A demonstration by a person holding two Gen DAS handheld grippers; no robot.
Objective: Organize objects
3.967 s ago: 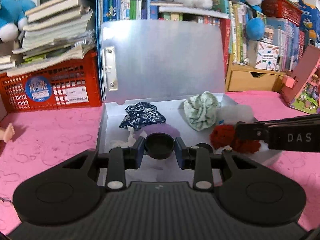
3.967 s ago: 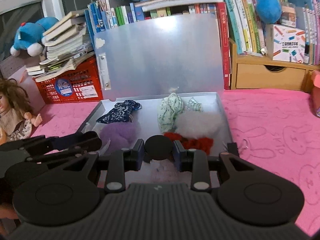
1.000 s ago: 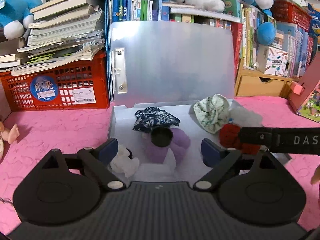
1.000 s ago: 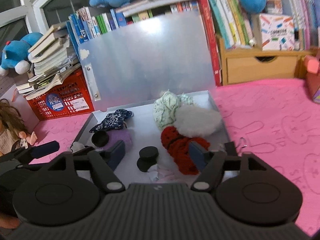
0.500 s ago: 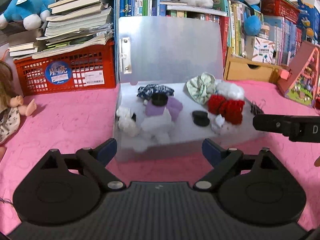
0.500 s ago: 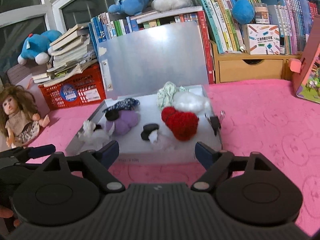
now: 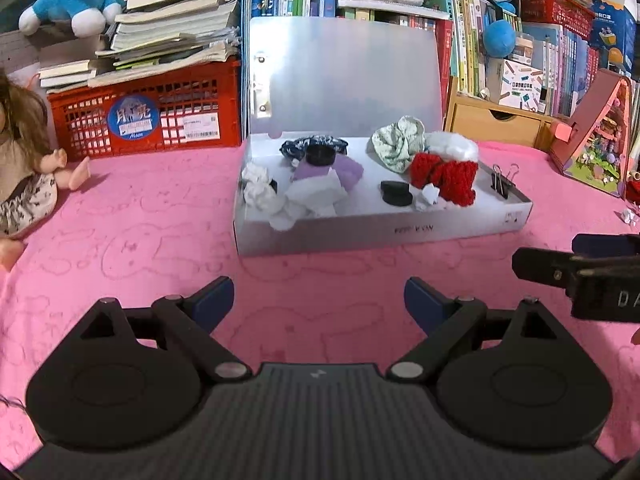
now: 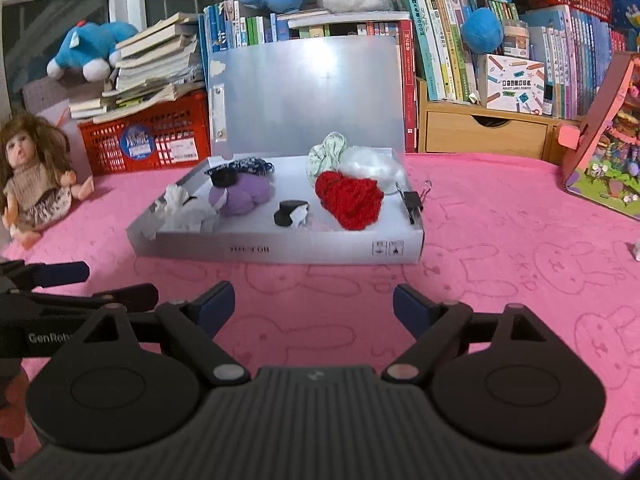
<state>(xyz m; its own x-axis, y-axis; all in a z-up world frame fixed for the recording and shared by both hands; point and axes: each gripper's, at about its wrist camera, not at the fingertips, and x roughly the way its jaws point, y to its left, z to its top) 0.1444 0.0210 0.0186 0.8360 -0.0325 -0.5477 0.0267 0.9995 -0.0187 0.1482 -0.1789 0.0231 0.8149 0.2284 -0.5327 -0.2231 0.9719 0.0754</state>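
Left wrist view
Left tool [image 7: 319, 298]: your jaws stand wide, nothing between the blue pads, only pink bench cloth [image 7: 120, 240] printed with faint rabbit outlines.
Box [image 7: 384, 230]: a shallow grey tray, translucent lid upright behind it, lying on the bench ahead of you.
Contents: a red knitted scrunchie [image 7: 444, 176], a fluffy white one [image 7: 452, 145], a pale green crumpled one [image 7: 396, 146], a mauve plush one [image 7: 344, 170], a dark patterned one partly hidden, two black round caps [image 7: 396, 194], crumpled white paper [image 7: 260, 188].
Binder clip [image 7: 502, 184]: black, on the box's right rim.

Right wrist view
Right tool [image 8: 314, 306]: your jaws are opening, empty, short of the box's front wall.
Left tool: visible at the lower left edge.
Surroundings: a red plastic crate [image 8: 152, 142], a long-haired doll [image 8: 34, 172], a wooden drawer [image 8: 484, 132].
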